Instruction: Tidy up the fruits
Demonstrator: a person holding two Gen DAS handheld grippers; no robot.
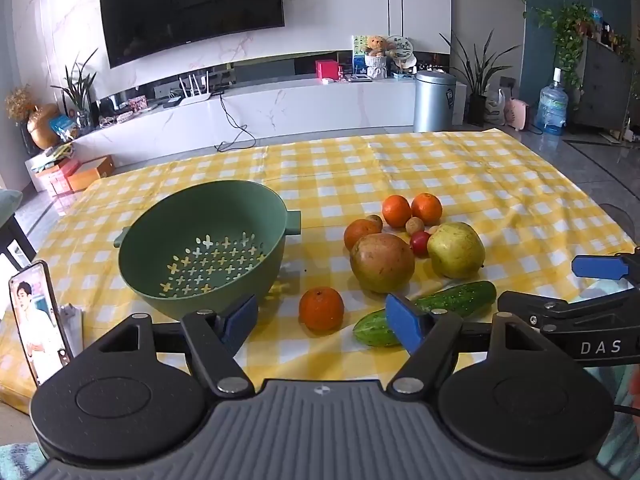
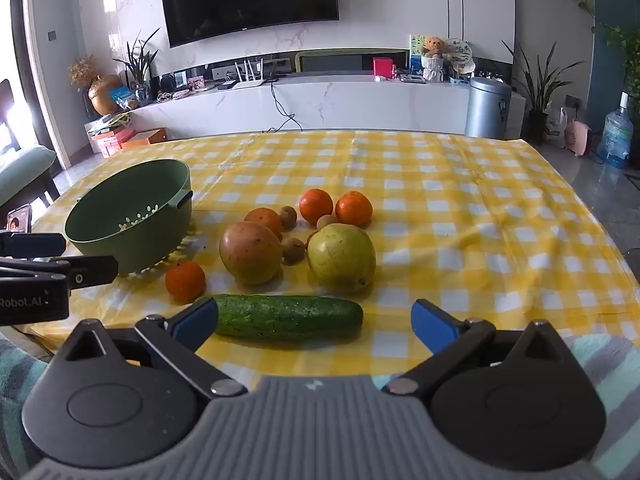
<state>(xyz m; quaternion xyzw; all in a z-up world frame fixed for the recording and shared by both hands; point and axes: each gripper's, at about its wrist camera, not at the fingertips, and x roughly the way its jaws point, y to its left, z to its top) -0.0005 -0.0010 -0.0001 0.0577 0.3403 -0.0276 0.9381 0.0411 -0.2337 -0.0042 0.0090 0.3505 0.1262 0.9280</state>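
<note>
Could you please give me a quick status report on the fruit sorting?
Left claw open, empty. Right claw open, empty. Green colander empty; fruit pile and cucumber on the tablecloth. Nothing blocking.

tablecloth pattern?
Yellow-and-white check on the tablecloth; clearest in the right wrist view.

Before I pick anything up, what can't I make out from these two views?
- Cucumber: its middle hidden by the left gripper's finger, left wrist view.
- Colander: most of its floor hidden by the near wall, right wrist view.
- Small brown fruits: kind unclear, too small, both views.
</note>
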